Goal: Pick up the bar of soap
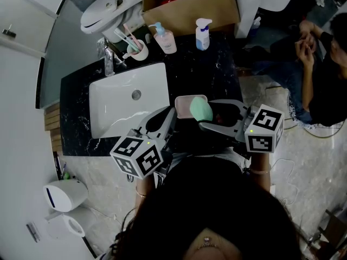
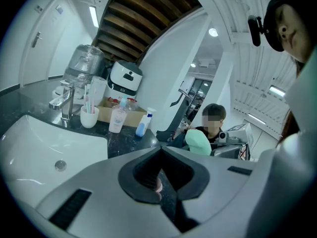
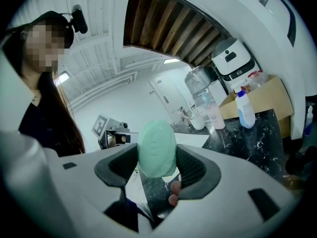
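Note:
A pale green oval bar of soap (image 3: 156,148) stands on edge between the dark pads of my right gripper (image 3: 157,158), which is shut on it. In the head view the soap (image 1: 201,110) is held just above a pinkish soap dish (image 1: 183,102) on the black counter, to the right of the sink. My left gripper (image 1: 167,117) hovers beside it at the sink's front right corner. Its jaws meet at the tips with nothing between them (image 2: 159,151). From the left gripper view the soap (image 2: 198,143) shows to the right.
A white sink basin (image 1: 127,99) with a faucet (image 1: 108,58) sits in the black marble counter (image 1: 217,75). Behind stand a cup of toothbrushes (image 1: 138,49), a pink pump bottle (image 1: 165,38), a blue-and-white bottle (image 1: 202,35) and a cardboard box (image 1: 190,4). A person (image 1: 320,69) sits at the right.

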`<move>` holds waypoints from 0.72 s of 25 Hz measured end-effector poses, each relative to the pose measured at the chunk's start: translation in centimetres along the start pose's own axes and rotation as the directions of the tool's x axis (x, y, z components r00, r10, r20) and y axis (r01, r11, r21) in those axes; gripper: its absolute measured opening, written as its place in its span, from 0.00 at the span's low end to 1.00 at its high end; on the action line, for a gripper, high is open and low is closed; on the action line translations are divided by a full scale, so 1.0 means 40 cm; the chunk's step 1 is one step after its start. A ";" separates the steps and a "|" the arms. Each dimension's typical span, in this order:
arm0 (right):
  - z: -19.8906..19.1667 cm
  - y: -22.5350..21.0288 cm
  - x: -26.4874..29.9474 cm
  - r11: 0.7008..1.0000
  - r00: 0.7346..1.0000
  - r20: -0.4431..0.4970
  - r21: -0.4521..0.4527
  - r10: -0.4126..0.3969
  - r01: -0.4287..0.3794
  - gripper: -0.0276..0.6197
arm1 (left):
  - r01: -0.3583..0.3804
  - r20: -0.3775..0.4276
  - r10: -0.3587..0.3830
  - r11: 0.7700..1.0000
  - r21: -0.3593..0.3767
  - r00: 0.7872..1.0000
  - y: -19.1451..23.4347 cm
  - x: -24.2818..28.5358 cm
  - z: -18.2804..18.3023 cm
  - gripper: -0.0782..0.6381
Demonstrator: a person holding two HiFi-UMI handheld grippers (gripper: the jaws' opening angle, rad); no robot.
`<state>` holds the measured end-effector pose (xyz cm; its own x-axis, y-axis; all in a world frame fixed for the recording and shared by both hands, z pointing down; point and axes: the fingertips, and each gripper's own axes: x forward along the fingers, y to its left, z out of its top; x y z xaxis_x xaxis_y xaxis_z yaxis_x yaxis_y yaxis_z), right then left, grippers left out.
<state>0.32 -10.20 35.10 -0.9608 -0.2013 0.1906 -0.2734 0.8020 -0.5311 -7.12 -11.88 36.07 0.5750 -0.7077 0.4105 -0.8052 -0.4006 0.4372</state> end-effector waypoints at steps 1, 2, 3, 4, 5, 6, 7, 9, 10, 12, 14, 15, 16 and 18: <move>0.000 0.001 -0.001 1.000 1.000 0.001 -0.002 0.001 -0.001 0.42 | 0.000 0.000 0.000 1.000 -0.001 1.000 0.000 0.000 -0.001 0.12; 0.000 0.002 -0.002 1.000 1.000 0.002 -0.004 0.003 -0.003 0.42 | 0.000 0.000 0.000 1.000 -0.001 1.000 0.000 0.000 -0.002 0.12; 0.000 0.003 -0.002 1.000 1.000 0.003 -0.005 0.004 -0.004 0.42 | 0.001 0.001 -0.001 1.000 -0.001 1.000 0.000 0.000 -0.004 0.12; -0.001 0.004 -0.003 1.000 1.000 0.004 -0.006 0.005 -0.005 0.42 | 0.002 0.001 -0.002 1.000 -0.001 1.000 0.000 0.000 -0.006 0.12; -0.002 0.005 -0.004 1.000 1.000 0.004 -0.008 0.005 -0.005 0.42 | 0.003 0.002 -0.003 1.000 -0.002 1.000 0.000 0.000 -0.007 0.12; -0.003 0.006 -0.004 1.000 1.000 0.004 -0.009 0.005 -0.005 0.42 | 0.004 0.002 -0.004 1.000 -0.002 1.000 0.000 0.000 -0.009 0.12; -0.004 0.007 -0.004 1.000 1.000 0.002 -0.011 0.006 -0.006 0.42 | 0.005 0.002 -0.005 1.000 -0.002 1.000 -0.001 0.000 -0.010 0.12; -0.006 0.009 -0.004 1.000 1.000 -0.002 -0.018 0.011 -0.011 0.42 | 0.003 0.000 -0.003 1.000 -0.004 1.000 -0.001 0.000 -0.010 0.12; -0.006 0.012 -0.005 1.000 1.000 -0.003 -0.025 0.017 -0.017 0.42 | 0.002 0.000 -0.002 1.000 -0.005 1.000 -0.002 0.001 -0.009 0.12; -0.006 0.019 -0.006 0.999 0.999 -0.002 -0.039 0.033 -0.033 0.42 | -0.001 0.001 0.001 1.000 -0.006 1.000 -0.002 0.001 -0.009 0.12; -0.007 0.022 -0.006 0.998 0.999 -0.002 -0.043 0.037 -0.037 0.42 | -0.002 0.002 0.002 1.000 -0.007 1.000 0.000 0.000 -0.010 0.12; -0.008 0.021 -0.005 0.999 0.999 -0.002 -0.042 0.034 -0.034 0.42 | -0.002 0.002 0.002 1.000 -0.008 1.000 0.001 -0.001 -0.011 0.12; -0.009 0.019 -0.005 0.999 1.000 -0.002 -0.041 0.030 -0.030 0.42 | -0.002 0.001 0.002 1.000 -0.008 1.000 0.001 -0.001 -0.012 0.12; -0.010 0.016 -0.005 0.999 1.000 -0.002 -0.037 0.025 -0.025 0.42 | -0.001 -0.001 0.001 1.000 -0.007 1.000 0.001 -0.002 -0.015 0.12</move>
<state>0.36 -9.41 35.05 -0.9671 -0.1804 0.1792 -0.2478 0.8268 -0.5050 -7.13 -11.49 36.52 0.5740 -0.7076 0.4122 -0.8050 -0.3952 0.4426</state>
